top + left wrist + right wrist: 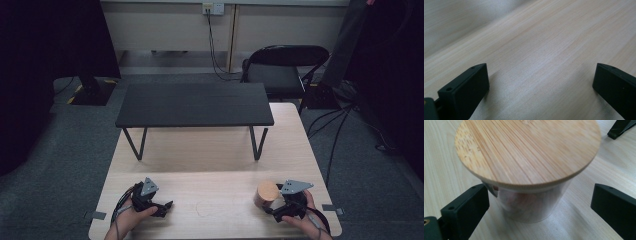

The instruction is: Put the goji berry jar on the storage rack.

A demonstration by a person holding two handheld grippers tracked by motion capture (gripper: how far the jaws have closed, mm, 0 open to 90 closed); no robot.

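— Bamboo on top, clear glass below: that is the jar (pixel 266 193) standing upright on the light wooden table (pixel 215 150), at about five o'clock on the tabletop in the high view. Where is the tool?

— The right gripper (pixel 274 212) sits just at the jar's five o'clock, held by the person's right hand (pixel 307 220). In the right gripper view its jaws are spread wide, one on each side of the jar's glass wall (pixel 534 205), neither visibly pressing on it. The bamboo lid (pixel 529 150) is on and overhangs the gap between them.

— And the other one?

— The left gripper (pixel 167 206) rests low at seven o'clock on the table, in the left hand (pixel 131 217), well apart from the jar. Its jaws are released too, with bare wood grain between them in the left gripper view.

— Anything farther back?

— A black bench-like shelf (pixel 195 104) on thin legs stands at twelve o'clock on the table, and a black folding chair (pixel 280 70) beyond it.
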